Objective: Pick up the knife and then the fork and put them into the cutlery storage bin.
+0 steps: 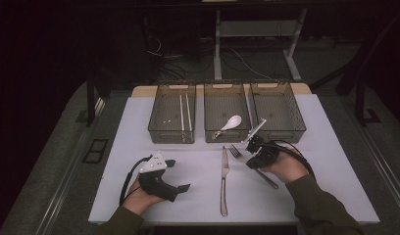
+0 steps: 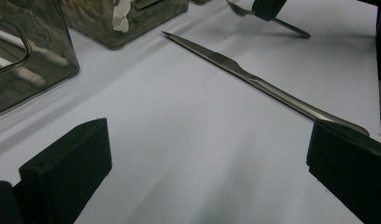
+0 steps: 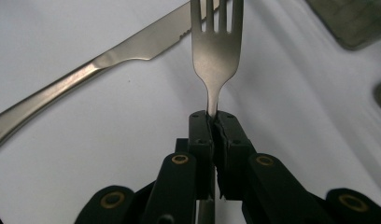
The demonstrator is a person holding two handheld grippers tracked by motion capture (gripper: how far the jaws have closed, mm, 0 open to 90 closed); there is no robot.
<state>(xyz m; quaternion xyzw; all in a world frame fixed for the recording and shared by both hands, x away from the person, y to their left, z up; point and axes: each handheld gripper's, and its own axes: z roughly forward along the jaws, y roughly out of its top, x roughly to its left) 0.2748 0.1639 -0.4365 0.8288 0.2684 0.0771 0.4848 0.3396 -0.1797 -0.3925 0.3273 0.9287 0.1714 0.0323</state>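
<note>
Dim room, white-topped table (image 1: 139,196)

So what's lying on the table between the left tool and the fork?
The knife lies between the left tool and the fork, clearest in the high view.

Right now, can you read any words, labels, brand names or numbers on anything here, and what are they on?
None can be read.
Fork: plain metal, no stamp visible.
Knife: plain, no mark visible.
Bins: no labels visible.
Tongs: black, no lettering visible.
</note>
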